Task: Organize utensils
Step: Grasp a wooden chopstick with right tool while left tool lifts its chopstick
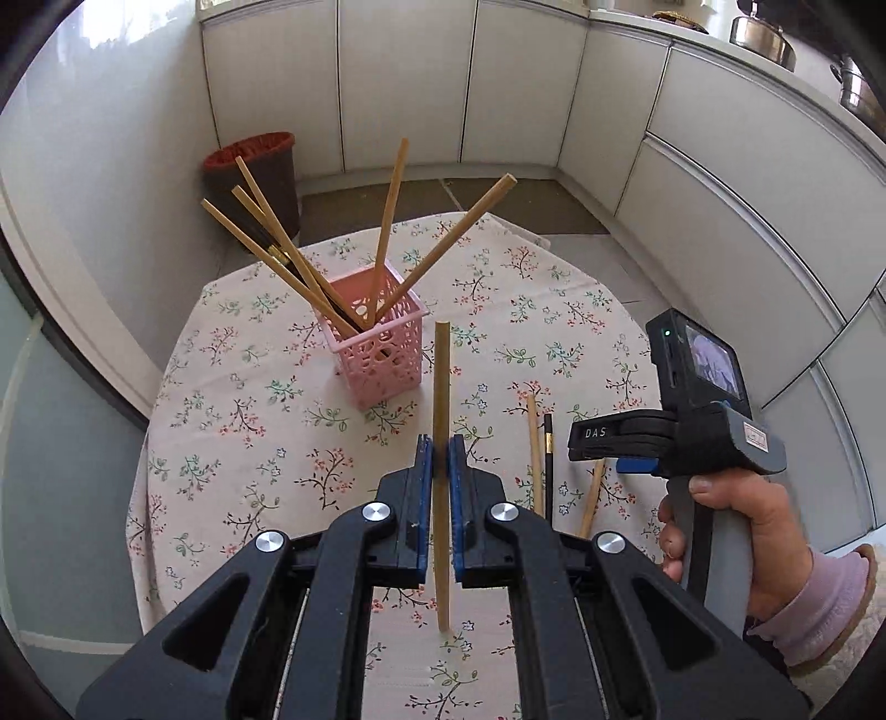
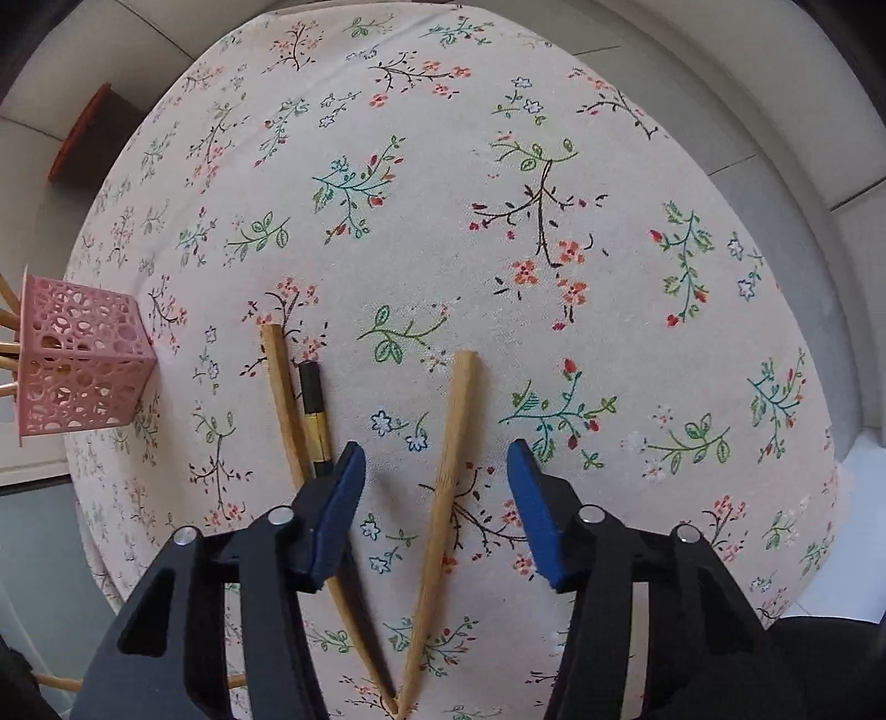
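Note:
My left gripper (image 1: 441, 454) is shut on a wooden chopstick (image 1: 441, 387), held above the table, in front of a pink perforated holder (image 1: 376, 343) with several chopsticks standing in it. My right gripper (image 2: 437, 471) is open just above the table, its jaws on either side of a loose wooden chopstick (image 2: 443, 487). Another wooden chopstick (image 2: 285, 399) and a black chopstick (image 2: 314, 415) lie by the left fingertip. The holder also shows at the left edge of the right wrist view (image 2: 77, 365). The right gripper also shows in the left wrist view (image 1: 609, 443), over the loose chopsticks (image 1: 534, 448).
A round table with a floral cloth (image 1: 249, 421) carries everything. A dark bin (image 1: 255, 177) stands on the floor behind it. White cabinets (image 1: 720, 166) curve round the back and right, with metal pots (image 1: 764, 39) on the counter.

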Available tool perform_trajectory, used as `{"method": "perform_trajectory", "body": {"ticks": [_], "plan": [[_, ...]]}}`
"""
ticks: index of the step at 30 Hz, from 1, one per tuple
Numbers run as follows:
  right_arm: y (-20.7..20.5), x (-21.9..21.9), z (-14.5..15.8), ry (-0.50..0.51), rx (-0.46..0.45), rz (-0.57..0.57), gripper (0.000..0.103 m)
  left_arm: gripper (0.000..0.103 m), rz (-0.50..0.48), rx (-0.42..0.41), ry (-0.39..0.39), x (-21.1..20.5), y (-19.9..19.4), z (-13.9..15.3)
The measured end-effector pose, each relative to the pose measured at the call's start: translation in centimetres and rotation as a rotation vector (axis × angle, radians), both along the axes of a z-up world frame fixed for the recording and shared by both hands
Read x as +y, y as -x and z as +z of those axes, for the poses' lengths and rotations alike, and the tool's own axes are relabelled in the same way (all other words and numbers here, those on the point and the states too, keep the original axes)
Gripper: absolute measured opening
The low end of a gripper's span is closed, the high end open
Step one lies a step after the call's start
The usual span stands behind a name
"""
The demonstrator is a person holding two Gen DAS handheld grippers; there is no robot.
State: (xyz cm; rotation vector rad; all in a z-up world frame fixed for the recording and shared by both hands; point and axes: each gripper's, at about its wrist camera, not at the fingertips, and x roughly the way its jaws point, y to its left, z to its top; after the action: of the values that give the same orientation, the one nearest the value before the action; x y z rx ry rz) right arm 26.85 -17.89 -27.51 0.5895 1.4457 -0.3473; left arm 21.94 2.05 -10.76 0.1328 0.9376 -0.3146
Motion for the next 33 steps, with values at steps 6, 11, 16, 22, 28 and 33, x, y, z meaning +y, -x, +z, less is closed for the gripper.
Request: {"method": "perform_trajectory", "body": {"ticks": [6, 11, 16, 22, 28, 33], "plan": [[0.4, 0.1, 0.2, -0.065, -0.017, -0.018, 0.008, 0.005, 0.017, -0.047, -0.001, 1.2, 0.7, 1.4], [2.5, 0.1, 3.1, -0.069, -0.119, 0.035, 0.008, 0.005, 0.028, -0.079, -0.005, 1.5, 1.5, 2.4], [6.0, 0.2, 7.9, -0.035, -0.267, 0.104, 0.008, 0.005, 0.032, -0.106, -0.014, 1.3, 2.4, 3.2], [9.6, -1.3, 13.1, -0.023, -0.429, 0.150, 0.008, 0.005, 0.031, -0.121, -0.022, 0.9, 3.5, 3.4], [13.4, -2.7, 18.6, -0.022, -0.610, 0.184, 0.008, 0.005, 0.052, -0.115, 0.028, 1.8, 3.4, 4.1], [14.6, -3.7, 21.6, -0.045, -0.713, 0.166, 0.008, 0.005, 0.117, -0.146, 0.081, 3.0, 2.4, 5.8]]}}
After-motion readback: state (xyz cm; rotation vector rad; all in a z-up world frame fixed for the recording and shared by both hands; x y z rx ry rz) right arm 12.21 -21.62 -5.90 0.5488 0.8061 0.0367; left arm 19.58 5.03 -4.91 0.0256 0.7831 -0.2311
